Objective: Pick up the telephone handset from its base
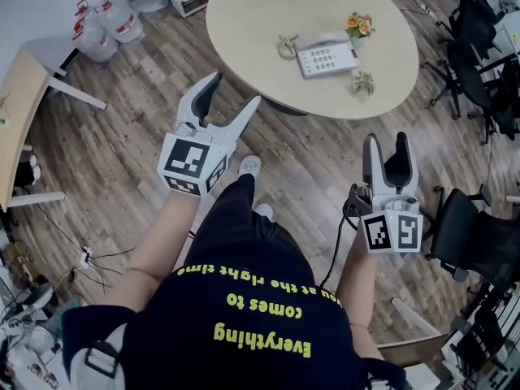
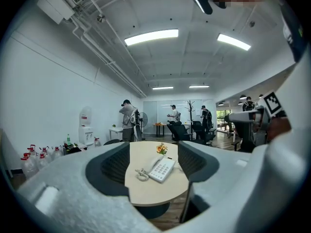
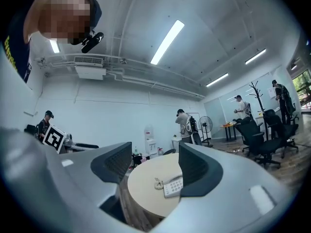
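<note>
Left gripper [image 1: 236,89] and right gripper [image 1: 386,139] are both spread wide and hold nothing. The handset [image 1: 322,43] lies on its base [image 1: 329,59] on the table [image 1: 244,23], far off at 12 o'clock. I think this is the reaching step. Next, one gripper must get close and pinch the handset.

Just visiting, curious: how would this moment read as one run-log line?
phase: approach | left gripper: open, empty | right gripper: open, empty | telephone handset: on base | round table: ahead, not reached

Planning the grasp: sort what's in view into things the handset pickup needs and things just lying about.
For the job:
handset
telephone base
coiled cord
left gripper, open
right gripper, open

Lying about:
flowers
water bottles
office chair
</note>
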Demonstrator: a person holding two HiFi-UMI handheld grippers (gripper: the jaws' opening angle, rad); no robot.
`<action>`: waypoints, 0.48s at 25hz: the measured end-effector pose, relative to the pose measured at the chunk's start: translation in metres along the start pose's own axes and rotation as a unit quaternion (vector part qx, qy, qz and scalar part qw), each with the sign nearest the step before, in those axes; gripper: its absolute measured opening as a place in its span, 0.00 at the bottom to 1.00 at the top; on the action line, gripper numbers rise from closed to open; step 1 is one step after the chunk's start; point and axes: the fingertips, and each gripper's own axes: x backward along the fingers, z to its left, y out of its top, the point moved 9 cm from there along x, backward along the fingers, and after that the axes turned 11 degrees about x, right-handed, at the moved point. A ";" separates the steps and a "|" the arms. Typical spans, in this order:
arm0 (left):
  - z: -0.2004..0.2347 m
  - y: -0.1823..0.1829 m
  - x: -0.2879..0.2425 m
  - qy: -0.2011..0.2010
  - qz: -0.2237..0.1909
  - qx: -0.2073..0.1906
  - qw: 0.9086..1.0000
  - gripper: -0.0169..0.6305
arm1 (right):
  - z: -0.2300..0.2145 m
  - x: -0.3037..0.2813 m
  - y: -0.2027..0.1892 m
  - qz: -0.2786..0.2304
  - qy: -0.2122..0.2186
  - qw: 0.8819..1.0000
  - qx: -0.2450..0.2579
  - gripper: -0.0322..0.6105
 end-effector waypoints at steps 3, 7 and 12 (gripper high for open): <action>0.016 0.005 -0.029 -0.007 0.002 0.002 1.000 0.51 | -0.008 -0.029 -0.001 0.002 -0.003 1.000 -0.002 0.52; 0.042 0.017 -0.069 -0.016 -0.001 -0.001 1.000 0.51 | -0.020 -0.071 0.000 -0.001 -0.012 1.000 -0.001 0.52; 0.077 0.030 -0.122 -0.036 -0.002 0.000 0.999 0.51 | -0.035 -0.125 -0.001 -0.003 -0.035 0.999 -0.002 0.53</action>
